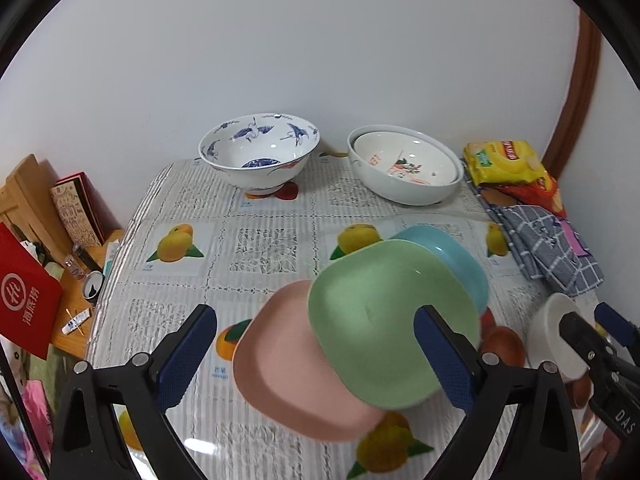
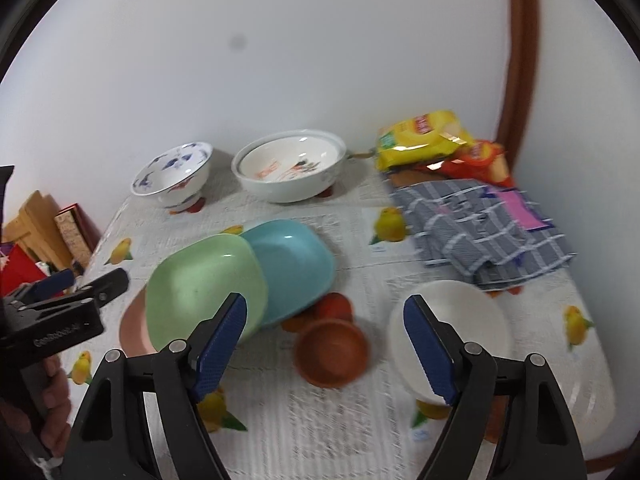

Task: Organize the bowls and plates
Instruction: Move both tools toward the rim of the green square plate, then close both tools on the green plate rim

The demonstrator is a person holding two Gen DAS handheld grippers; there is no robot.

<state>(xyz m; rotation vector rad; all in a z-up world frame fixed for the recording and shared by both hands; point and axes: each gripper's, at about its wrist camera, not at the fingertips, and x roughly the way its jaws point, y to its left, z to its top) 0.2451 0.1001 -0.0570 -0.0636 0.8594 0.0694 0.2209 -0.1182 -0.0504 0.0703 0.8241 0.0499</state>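
The left gripper (image 1: 316, 356) stands with its blue-padded jaws spread wide and nothing clamped between them; in the left wrist view it hangs over three overlapping square plates near the middle of the tabletop (image 1: 256, 240). The green plate (image 1: 384, 320) lies on top, its right edge hidden behind the right finger (image 1: 444, 360). It leans over the pink plate (image 1: 288, 364) on the near left and the blue plate (image 1: 448, 256) on the far right. Along the far edge stand a blue-and-white bowl (image 1: 260, 152) and, to its right, a white bowl with a second bowl nested inside (image 1: 404, 168). At the far right corner lie yellow snack packets (image 1: 504, 160) above a folded checked cloth (image 1: 548, 244). The right gripper (image 1: 600, 332) enters from the right edge, in front of a small white bowl (image 1: 556, 336).

In the right wrist view, the right gripper (image 2: 324, 344) is also wide open and empty. Between its fingers, farther off, sits a small brown dish (image 2: 332, 352), and the white bowl (image 2: 472, 320) lies partly behind the right finger (image 2: 424, 348). The left finger (image 2: 220, 340) covers the near corner of the green plate (image 2: 200, 276), which overlaps the blue plate (image 2: 292, 264); the pink plate (image 2: 132, 328) shows only as a sliver. The left gripper (image 2: 84, 280) reaches in from the left edge, held by a hand (image 2: 48, 408). The two large bowls (image 2: 288, 168) stand at the far edge, with the cloth (image 2: 480, 232) and packets (image 2: 420, 140) to the right.
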